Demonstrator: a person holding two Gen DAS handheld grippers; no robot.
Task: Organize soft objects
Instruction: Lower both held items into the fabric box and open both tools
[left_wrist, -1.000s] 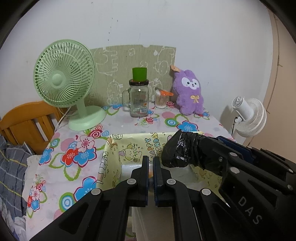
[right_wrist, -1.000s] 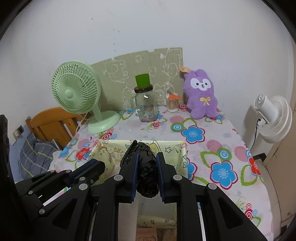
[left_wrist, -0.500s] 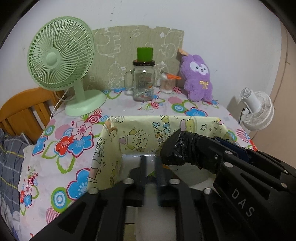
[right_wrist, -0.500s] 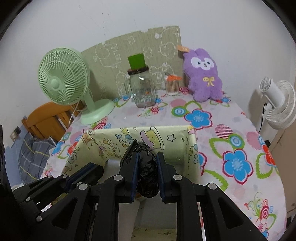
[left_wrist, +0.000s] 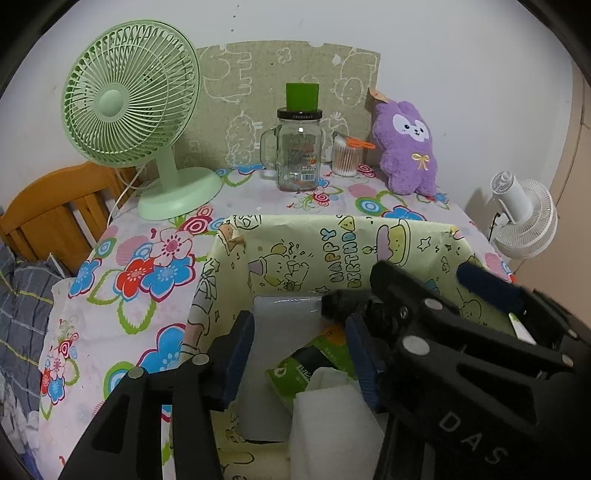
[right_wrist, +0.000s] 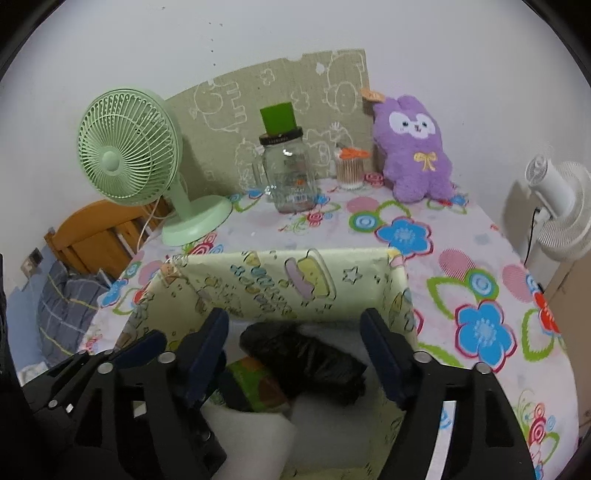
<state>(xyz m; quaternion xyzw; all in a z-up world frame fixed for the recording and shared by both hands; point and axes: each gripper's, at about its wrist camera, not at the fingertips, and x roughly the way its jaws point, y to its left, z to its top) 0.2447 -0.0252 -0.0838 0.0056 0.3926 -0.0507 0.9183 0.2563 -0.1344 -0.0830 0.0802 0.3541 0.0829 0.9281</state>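
Observation:
A yellow cartoon-print box (left_wrist: 332, 236) (right_wrist: 280, 280) stands open on the flowered table. A black plastic roll (right_wrist: 306, 360) lies inside it, free between my right gripper's fingers. My right gripper (right_wrist: 295, 332) is open and empty over the box; it also shows in the left wrist view (left_wrist: 424, 325). My left gripper (left_wrist: 299, 343) is open and empty, low in the box. Under it lie a green packet (left_wrist: 314, 362) (right_wrist: 255, 384) and a white foam block (left_wrist: 332, 424) (right_wrist: 251, 432). A purple plush rabbit (left_wrist: 406, 147) (right_wrist: 417, 151) leans on the back wall.
A green desk fan (left_wrist: 129, 96) (right_wrist: 129, 155) stands back left. A glass jar mug with a green cup on top (left_wrist: 299, 147) (right_wrist: 288, 166) and a cotton-swab pot (left_wrist: 347, 155) stand at the back. A white fan (left_wrist: 524, 218) is off the right edge; a wooden chair (left_wrist: 55, 214) is on the left.
Both grippers moved down into the box and opened. My right gripper let go of the black roll, which now lies in the box.

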